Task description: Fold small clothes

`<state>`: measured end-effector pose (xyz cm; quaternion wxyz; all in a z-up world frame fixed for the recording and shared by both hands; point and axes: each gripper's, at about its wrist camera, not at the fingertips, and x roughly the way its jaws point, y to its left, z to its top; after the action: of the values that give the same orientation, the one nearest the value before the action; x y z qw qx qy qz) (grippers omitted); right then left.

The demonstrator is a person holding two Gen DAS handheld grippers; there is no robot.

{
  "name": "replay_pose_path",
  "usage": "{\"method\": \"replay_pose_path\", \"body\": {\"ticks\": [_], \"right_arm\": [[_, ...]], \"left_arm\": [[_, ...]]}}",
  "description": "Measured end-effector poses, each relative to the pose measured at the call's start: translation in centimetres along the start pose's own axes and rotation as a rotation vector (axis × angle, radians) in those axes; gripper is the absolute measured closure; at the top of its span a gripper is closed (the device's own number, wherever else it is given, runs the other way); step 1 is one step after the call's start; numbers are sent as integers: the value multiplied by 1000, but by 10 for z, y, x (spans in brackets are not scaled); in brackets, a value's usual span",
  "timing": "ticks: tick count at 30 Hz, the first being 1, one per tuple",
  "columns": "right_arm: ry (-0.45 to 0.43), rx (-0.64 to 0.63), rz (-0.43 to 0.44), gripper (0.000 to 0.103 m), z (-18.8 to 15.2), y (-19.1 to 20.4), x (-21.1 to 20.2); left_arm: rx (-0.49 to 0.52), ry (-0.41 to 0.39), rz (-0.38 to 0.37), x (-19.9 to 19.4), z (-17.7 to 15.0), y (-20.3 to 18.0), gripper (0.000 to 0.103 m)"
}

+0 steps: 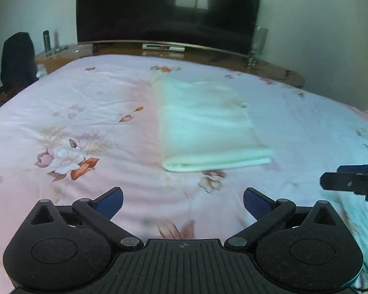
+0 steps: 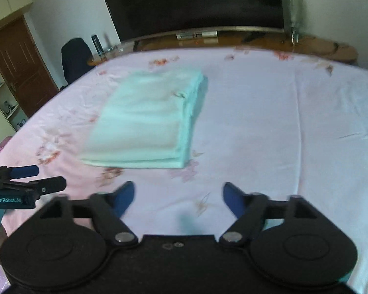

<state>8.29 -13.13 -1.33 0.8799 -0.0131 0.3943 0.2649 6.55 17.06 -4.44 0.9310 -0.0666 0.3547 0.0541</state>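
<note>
Here folded cloth [image 1: 206,122] lies beyond both spread, empty jaws.

garment [image 1: 203,122] | pale mint cloth | folded into flat layered rectangle | lying on bedspread [image 1: 85,112]

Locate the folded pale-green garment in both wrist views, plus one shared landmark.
Left wrist: folded garment lies centre, slightly right, on the bed, beyond the open left claw.
Right wrist: centre-left, beyond the open right claw.
Shared landmark: dark TV screen behind the bed.
</note>
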Motion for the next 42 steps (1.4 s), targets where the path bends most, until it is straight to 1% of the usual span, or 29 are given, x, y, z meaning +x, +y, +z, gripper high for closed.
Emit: {"method": "replay_pose_path", "body": {"ticks": [1, 2, 4, 5, 8, 11, 15, 17, 20, 26, 31, 38, 42], "right_arm": [[-12, -5, 0, 19, -5, 10, -13], [-29, -11, -8, 15, -9, 17, -24], [-57, -22, -37, 10, -14, 29, -41], [-65, -28, -45, 6, -17, 33, -51], [-75, -34, -54, 1, -23, 43, -68], [-77, -16, -58, 1, -23, 48, -75], [-131, -16, -65, 1, -22, 59, -89], [-153, -29, -82, 1, -22, 64, -94], [-157, -31, -85, 1, -23, 68, -96], [-191, -35, -84, 1, -25, 73, -102], [-210, -36, -100, 1, -24, 73, -106], [-241, -26, -121, 1, -27, 70, -112], [-241, -22, -124, 1, -29, 70, -113]], "left_arm": [[10, -9, 3, -11, -2, -3, 0], [19, -19, 6, -21, -5, -4, 0], [30, -42, 11, -40, -7, -7, 0], [33, -54, 14, -50, -9, -10, 0], [26, -84, 26, -73, -11, -13, 0], [30, -101, 24, -88, -15, -17, 0], [33, -120, 28, -101, -19, -21, 0], [16, -124, 19, -104, -21, -19, 0], [-15, -137, 5, -111, -22, -15, 0], [-16, -151, 4, -115, -22, -17, 0], [-29, -190, -1, -119, -20, -22, 0], [-14, -195, 4, -122, -19, -29, 0], [-9, -193, 0, -124, -19, -30, 0]]}}
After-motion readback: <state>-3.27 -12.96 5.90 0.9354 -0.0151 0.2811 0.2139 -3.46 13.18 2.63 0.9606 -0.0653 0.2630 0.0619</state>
